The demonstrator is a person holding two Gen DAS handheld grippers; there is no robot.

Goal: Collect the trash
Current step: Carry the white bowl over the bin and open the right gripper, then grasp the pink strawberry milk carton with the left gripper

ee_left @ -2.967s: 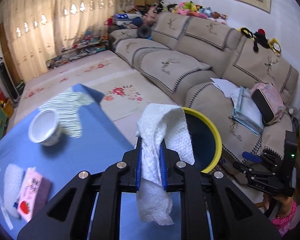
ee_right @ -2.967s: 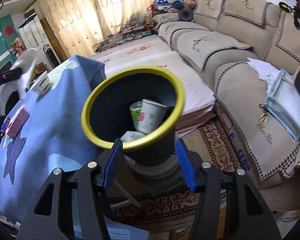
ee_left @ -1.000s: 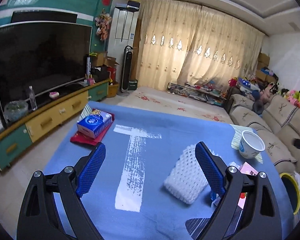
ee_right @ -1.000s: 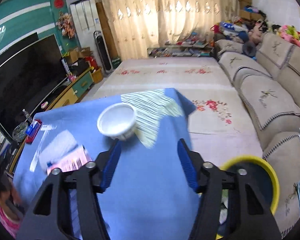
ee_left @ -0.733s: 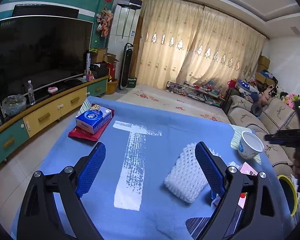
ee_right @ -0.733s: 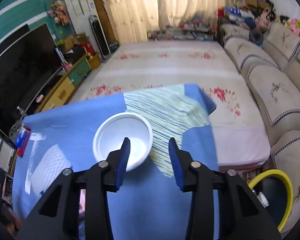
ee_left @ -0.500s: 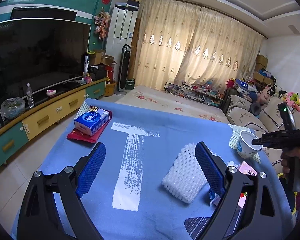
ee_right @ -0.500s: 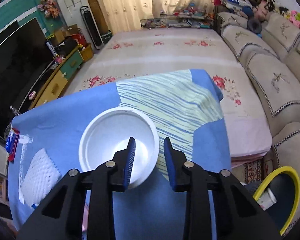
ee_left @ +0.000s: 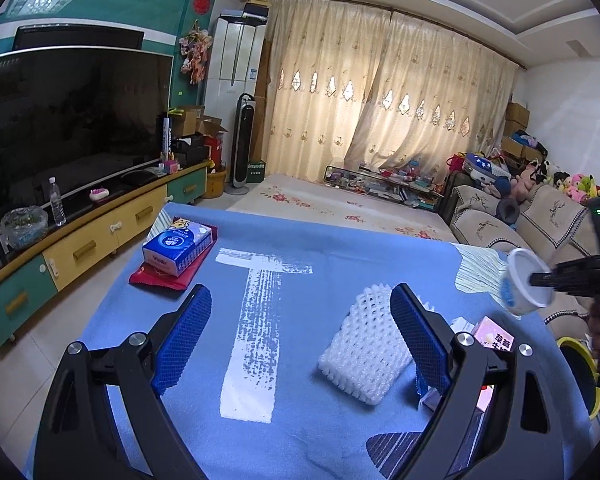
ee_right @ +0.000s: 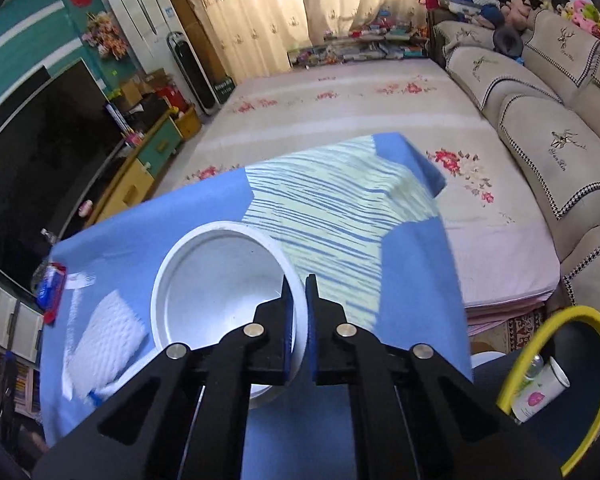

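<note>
Left wrist view: left gripper (ee_left: pixel 300 316) spread wide, nothing between pads, over blue tablecloth (ee_left: pixel 300 432); white foam net (ee_left: pixel 360 360) lies by its right finger. Far right, white cup (ee_left: pixel 524 284) tilted, pinched by right gripper (ee_left: pixel 540 278).

Right wrist view: right gripper (ee_right: pixel 298 300) clamped on cup (ee_right: pixel 216 292) rim wall, pads nearly together. Yellow-rimmed bin (ee_right: pixel 556 384) lower right, beside table, w/ paper cup (ee_right: pixel 540 392) inside
</note>
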